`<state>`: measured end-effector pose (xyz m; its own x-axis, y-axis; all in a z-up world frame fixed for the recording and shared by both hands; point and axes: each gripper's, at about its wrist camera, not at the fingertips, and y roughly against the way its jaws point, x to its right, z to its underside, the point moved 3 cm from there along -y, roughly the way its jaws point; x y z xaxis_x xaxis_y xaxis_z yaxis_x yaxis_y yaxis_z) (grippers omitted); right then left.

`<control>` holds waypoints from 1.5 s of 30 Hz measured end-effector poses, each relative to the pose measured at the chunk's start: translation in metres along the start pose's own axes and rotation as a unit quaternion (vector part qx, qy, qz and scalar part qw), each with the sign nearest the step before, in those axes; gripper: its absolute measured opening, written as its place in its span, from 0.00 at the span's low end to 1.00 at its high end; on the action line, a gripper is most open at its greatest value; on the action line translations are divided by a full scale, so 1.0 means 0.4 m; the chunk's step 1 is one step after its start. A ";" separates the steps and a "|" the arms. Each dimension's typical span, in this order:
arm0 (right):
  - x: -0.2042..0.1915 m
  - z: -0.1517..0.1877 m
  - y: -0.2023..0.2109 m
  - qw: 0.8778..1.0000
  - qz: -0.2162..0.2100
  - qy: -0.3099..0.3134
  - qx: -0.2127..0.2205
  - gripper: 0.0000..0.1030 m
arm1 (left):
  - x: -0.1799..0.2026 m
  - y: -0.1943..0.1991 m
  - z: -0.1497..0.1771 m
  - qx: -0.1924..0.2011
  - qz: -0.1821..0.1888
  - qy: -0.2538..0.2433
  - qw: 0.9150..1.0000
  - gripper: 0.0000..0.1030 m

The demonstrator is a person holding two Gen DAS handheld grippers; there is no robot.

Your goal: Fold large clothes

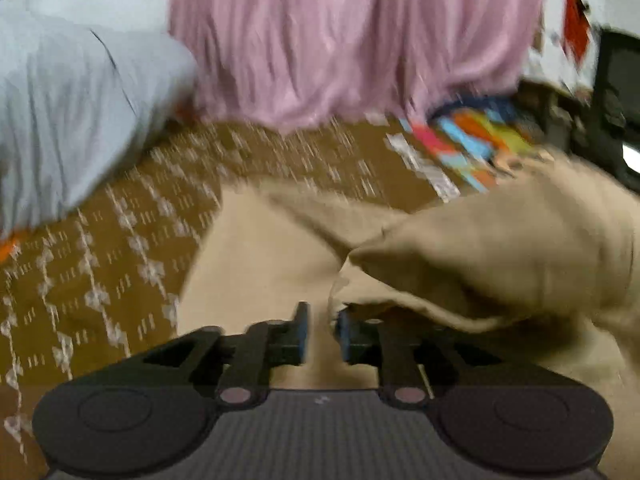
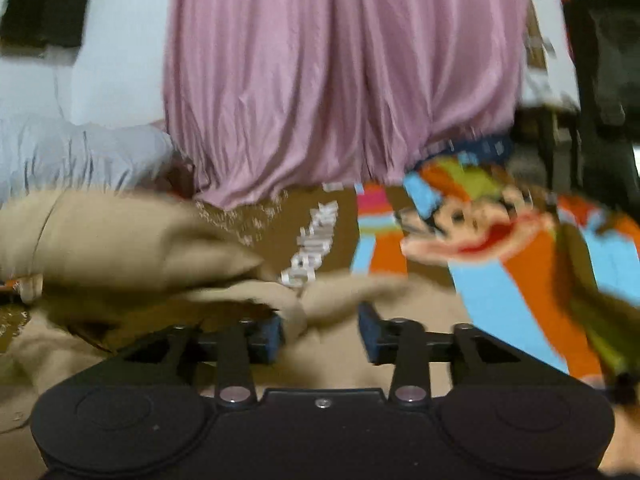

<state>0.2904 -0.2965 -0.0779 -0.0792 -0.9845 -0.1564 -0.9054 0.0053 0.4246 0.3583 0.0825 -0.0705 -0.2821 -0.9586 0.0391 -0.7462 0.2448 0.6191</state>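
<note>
step in hand, by judgement: mid-fold of the tan garment point(image 1: 460, 256) — it lies on the brown patterned sheet point(image 1: 100, 280), partly doubled over, a bunched fold rising at 2 o'clock in the left view.

left gripper point(image 1: 322, 330): jaws stand close with a narrow gap; tan cloth runs between them, but blur hides whether it is pinched, so i cannot tell. right gripper point(image 2: 320, 332): jaws stand wide apart, cloth lying between and under them, one bunch touching the left pad point(image 2: 272, 334); nothing clamped.

next move calls for (judgement only) the right tool to close on a clean edge, not the bunch, so both hold matched corners before the fold is carried over.

edges and room: the garment's far hem shows at 12 o'clock in the right view, just short of white lettering on the sheet. open sheet lies at 9 to 11 o'clock in the left view. a pink curtain point(image 2: 340, 80) hangs at 12, a grey pillow point(image 1: 72, 120) at 10, a cartoon blanket point(image 2: 500, 248) at 2 — near on three sides.
</note>
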 end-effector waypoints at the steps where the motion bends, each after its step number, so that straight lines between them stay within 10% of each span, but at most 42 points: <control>1: 0.006 0.014 0.013 1.000 -0.003 -0.012 -0.021 0.55 | 0.000 0.012 0.020 -0.012 0.006 -0.004 1.000 0.37; 6: 0.032 0.062 0.077 0.995 0.000 -0.024 -0.099 0.60 | -0.016 0.086 0.105 -0.034 0.009 -0.011 0.999 0.58; 13: 0.069 0.056 0.145 0.990 -0.039 -0.086 -0.103 0.75 | -0.067 0.133 0.102 -0.041 0.056 0.110 0.991 0.62; 20: 0.064 0.033 0.049 0.951 -0.126 -0.240 -0.148 0.80 | -0.109 0.023 0.054 -0.104 0.191 0.279 0.935 0.72; 26: 0.050 0.049 -0.060 0.929 -0.126 -0.296 -0.182 0.82 | -0.102 -0.084 0.026 -0.138 0.193 0.309 0.921 0.67; 28: 0.045 0.044 -0.080 0.929 -0.123 -0.300 -0.177 0.61 | -0.089 -0.096 0.001 -0.122 0.182 0.296 0.930 0.19; 31: 0.006 0.001 -0.102 0.948 -0.123 -0.247 -0.157 0.31 | -0.050 -0.093 -0.059 -0.084 0.137 0.225 0.961 0.09; 34: -0.080 -0.064 -0.083 0.984 -0.114 -0.110 -0.080 0.22 | 0.008 -0.053 -0.104 -0.006 0.080 0.130 0.988 0.07; 37: -0.173 -0.068 -0.054 0.995 -0.089 0.033 0.000 0.22 | 0.039 -0.061 -0.102 0.017 0.037 0.091 0.995 0.06; 45: -0.130 0.037 -0.080 0.995 -0.055 0.048 -0.066 0.39 | 0.039 -0.062 0.023 -0.047 -0.001 0.051 0.998 0.22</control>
<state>0.3172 -0.2428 -0.0966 0.0637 -0.9899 -0.1263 -0.8433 -0.1211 0.5236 0.3667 0.0627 -0.0927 -0.2139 -0.9702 0.1134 -0.6857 0.2319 0.6900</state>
